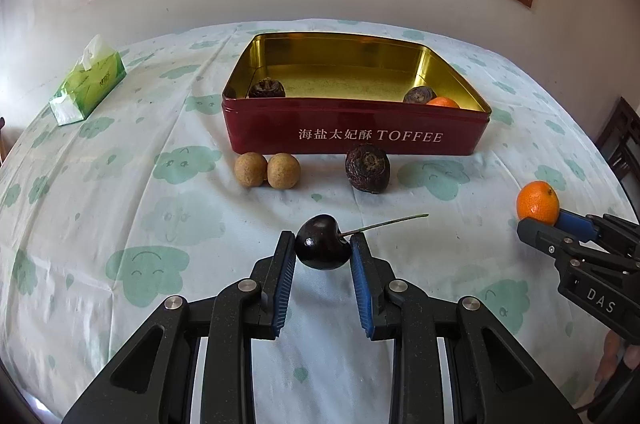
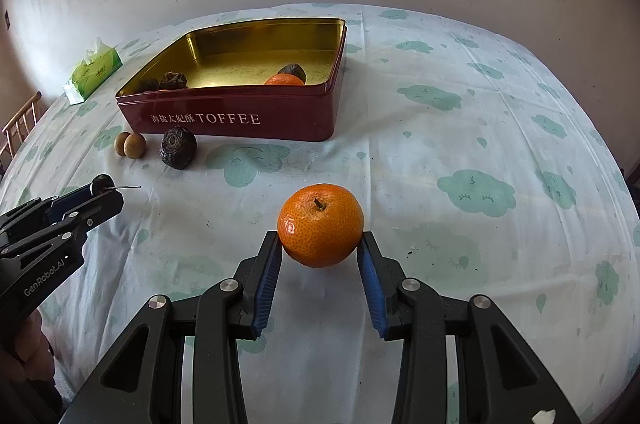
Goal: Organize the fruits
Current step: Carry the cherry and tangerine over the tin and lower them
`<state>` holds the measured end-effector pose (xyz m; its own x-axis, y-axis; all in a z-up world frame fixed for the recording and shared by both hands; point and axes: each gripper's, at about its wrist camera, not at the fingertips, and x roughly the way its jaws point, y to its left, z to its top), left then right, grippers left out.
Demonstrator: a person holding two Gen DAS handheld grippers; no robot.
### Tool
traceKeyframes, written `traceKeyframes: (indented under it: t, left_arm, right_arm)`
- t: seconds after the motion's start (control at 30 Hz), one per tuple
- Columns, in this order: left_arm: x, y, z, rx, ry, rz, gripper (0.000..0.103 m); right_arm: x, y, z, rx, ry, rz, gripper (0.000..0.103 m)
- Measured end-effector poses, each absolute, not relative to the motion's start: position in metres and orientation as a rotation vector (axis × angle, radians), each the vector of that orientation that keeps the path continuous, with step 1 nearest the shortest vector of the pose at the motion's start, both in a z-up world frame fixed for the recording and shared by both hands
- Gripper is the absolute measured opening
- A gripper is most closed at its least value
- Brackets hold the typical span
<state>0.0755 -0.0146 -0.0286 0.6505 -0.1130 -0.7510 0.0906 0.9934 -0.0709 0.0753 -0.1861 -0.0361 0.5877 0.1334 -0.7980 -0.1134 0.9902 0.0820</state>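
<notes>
Far off to the left gripper's left lies the tissue pack (image 1: pixel 87 81), out of play. Ahead and slightly left, two round tan fruits (image 1: pixel 267 170) sit touching, just before the red toffee tin (image 1: pixel 356 131). Beside them a wrinkled dark fruit (image 1: pixel 368 167) waits on the cloud-print cloth (image 1: pixel 120 224). Inside the tin: dark fruits at both near corners, plus an orange (image 1: pixel 442 101) at the right one.

Now the left gripper (image 1: pixel 322 248): fingers narrowed onto a dark cherry (image 1: pixel 322 244), pads pinching its sides, stem poking out to the right, clear of the pads, so it seems unlikely to snap.

Over to the right gripper (image 2: pixel 320 244): spread wider, clamped on a mandarin (image 2: pixel 320 226), stem up, gripped across its widest part for a steady hold. Both fruits look bound for the tin ahead.
</notes>
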Motion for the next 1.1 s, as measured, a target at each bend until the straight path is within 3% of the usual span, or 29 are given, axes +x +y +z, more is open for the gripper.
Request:
traceKeyframes:
  t: [0.7,1.1]
  left_arm:
    - [0.113,0.004,0.011,-0.053,0.784,-0.100,0.029]
    - [0.172,0.009,0.014,-0.036,0.792,-0.100,0.029]
  right_arm:
    - [0.107,-0.160,0.015,-0.007,0.814,0.210,0.036]
    - [0.159,-0.138,0.006,-0.025,0.845,0.250,0.036]
